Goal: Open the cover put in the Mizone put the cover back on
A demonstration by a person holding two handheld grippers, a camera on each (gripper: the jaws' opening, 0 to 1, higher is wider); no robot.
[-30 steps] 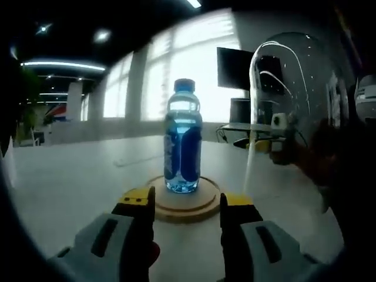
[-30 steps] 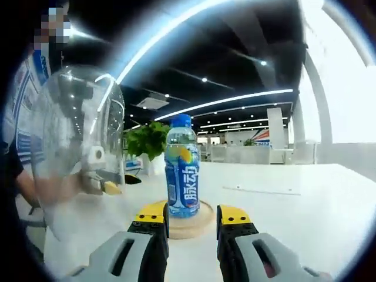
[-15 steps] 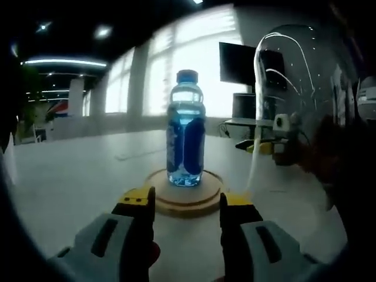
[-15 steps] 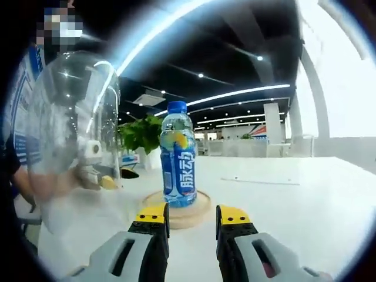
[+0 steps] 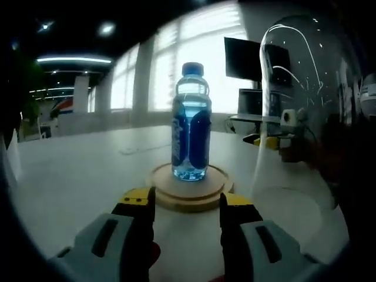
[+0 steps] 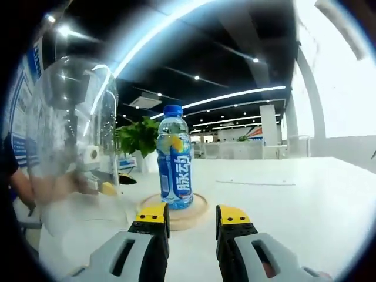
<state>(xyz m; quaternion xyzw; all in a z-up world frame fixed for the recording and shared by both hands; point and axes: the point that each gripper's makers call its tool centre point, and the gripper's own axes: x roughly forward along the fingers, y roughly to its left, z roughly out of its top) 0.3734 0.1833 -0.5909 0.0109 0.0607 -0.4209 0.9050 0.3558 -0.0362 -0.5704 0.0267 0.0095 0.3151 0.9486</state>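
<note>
On the white table point(image 5: 70, 176), well in from its edges, a round wooden base point(image 5: 189, 189) carries the Mizone bottle point(image 5: 191, 122), upright at its middle with its blue cap on. The clear dome cover point(image 6: 70, 147) stands off the base just beside it, evidently set aside to free the base for the bottle. The left gripper point(image 5: 187, 202) and right gripper point(image 6: 190, 213) each face the base with jaws apart, empty, holding nothing. Judging by this, the remaining step is returning the cover over the bottle.
</note>
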